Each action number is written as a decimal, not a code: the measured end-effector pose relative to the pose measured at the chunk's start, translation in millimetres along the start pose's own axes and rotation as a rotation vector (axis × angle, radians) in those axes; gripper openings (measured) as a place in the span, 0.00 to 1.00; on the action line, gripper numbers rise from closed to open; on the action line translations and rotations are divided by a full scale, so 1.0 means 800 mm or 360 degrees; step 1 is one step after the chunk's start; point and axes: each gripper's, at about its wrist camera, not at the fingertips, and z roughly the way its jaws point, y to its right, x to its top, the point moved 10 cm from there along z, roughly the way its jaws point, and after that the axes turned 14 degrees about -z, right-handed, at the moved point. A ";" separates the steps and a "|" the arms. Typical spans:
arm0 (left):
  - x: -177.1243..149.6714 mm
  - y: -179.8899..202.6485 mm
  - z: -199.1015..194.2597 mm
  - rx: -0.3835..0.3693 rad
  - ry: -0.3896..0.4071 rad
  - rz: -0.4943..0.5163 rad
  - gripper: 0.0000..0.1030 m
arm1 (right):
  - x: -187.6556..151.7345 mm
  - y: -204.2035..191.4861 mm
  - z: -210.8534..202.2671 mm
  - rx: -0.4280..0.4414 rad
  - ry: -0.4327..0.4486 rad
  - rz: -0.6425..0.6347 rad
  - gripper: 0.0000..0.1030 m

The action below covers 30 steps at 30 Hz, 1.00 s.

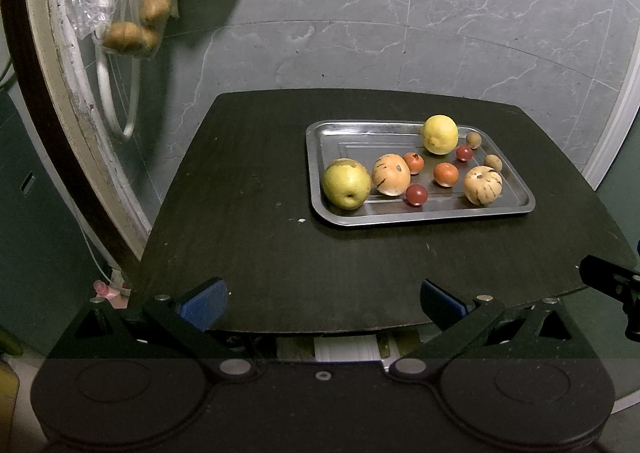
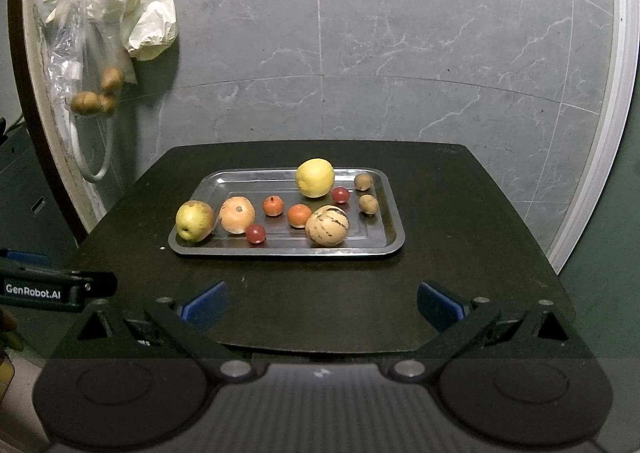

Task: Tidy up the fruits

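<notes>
Both grippers hang at the near edge of the dark table, jaws spread wide and empty: the left gripper and the right gripper each show blue pads well apart with bare tabletop between them. The steel tray lies ahead of the right jaws and slightly to their left; from the left jaws it sits ahead and to the right. Open table runs between the jaws and the tray's near rim, and along its sides. On the tray, a green pear fills the near-left corner, a yellow citrus stands toward the far rim, and two small brown fruits lie by the right rim.
</notes>
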 end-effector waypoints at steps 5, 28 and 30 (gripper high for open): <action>0.000 0.000 0.000 0.0004 -0.0001 -0.0002 0.99 | 0.000 0.000 0.001 0.0000 -0.0003 0.0003 1.00; 0.001 0.010 0.007 0.0032 -0.0017 -0.0003 0.99 | -0.002 0.007 0.011 0.0009 -0.0020 0.0022 1.00; 0.001 0.012 0.007 0.0037 -0.0018 -0.0005 0.99 | -0.001 0.007 0.011 0.0011 -0.0023 0.0026 1.00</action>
